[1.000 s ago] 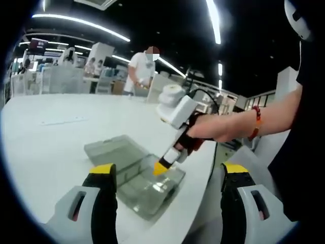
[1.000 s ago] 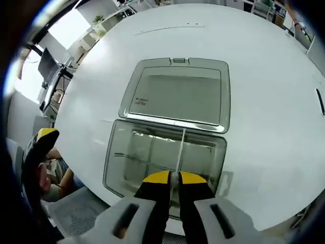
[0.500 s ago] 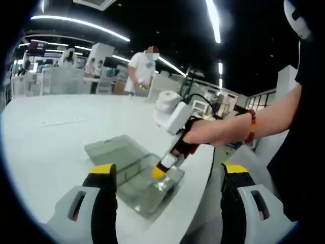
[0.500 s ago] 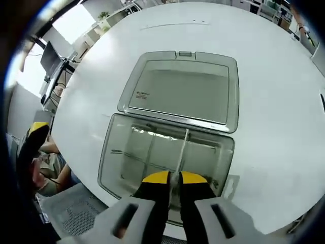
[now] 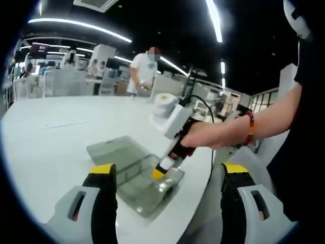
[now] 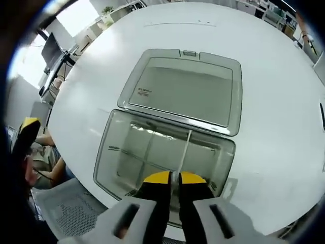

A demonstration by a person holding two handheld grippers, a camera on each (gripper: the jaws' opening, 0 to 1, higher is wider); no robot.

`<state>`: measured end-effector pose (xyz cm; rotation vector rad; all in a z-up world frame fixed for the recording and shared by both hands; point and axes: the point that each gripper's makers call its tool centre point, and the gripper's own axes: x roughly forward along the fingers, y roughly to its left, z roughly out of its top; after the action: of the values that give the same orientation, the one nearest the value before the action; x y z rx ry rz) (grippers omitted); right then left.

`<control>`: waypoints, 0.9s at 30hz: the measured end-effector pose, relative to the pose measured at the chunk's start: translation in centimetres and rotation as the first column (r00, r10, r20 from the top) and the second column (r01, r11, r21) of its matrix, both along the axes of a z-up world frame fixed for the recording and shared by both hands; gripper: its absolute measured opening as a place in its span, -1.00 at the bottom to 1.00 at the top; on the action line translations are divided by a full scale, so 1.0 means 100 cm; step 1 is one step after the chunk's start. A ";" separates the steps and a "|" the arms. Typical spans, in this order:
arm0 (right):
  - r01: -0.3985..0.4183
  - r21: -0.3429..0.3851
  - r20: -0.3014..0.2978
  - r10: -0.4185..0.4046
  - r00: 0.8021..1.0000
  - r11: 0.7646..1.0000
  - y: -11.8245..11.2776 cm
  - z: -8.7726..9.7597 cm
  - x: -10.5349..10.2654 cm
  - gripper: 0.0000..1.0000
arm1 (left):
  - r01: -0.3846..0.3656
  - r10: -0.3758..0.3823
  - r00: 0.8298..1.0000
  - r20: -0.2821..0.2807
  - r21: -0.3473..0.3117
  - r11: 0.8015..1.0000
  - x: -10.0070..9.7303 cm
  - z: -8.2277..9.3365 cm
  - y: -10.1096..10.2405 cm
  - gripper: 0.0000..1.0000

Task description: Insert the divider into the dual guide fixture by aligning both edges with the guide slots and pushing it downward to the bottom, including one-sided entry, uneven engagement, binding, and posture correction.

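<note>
Divider [image 6: 184, 150] stands partway in clear box fixture [image 6: 122, 157] on desk [image 6: 274, 127], clamped by right gripper [image 6: 173, 177]; left gripper [image 5: 167, 175] apart, idle; press straight down, both edges level to avoid binding
</note>
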<state>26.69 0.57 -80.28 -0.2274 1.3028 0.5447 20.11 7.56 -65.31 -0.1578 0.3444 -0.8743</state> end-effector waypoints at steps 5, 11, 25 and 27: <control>-0.036 0.045 0.036 0.035 0.999 0.998 0.003 0.003 0.001 -0.92 | -0.024 0.025 1.000 -0.016 0.036 0.999 0.000 -0.004 0.003 0.63; -0.081 0.067 0.063 0.077 0.995 0.994 0.005 0.006 -0.001 -0.80 | -0.051 0.052 0.998 -0.019 0.058 0.997 0.000 -0.004 0.009 0.63; -0.091 0.172 0.153 0.064 0.986 0.981 0.002 0.025 -0.006 -0.46 | -0.210 0.219 0.973 -0.066 0.119 0.970 0.002 -0.022 0.030 0.63; -0.097 0.200 0.167 0.064 0.984 0.975 0.003 0.029 -0.007 -0.39 | -0.236 0.248 0.966 -0.067 0.155 0.959 0.004 -0.027 0.034 0.63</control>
<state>26.00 0.91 -77.36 -0.1479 1.0755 0.7129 20.52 10.98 -67.99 -0.0996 0.4575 -0.5986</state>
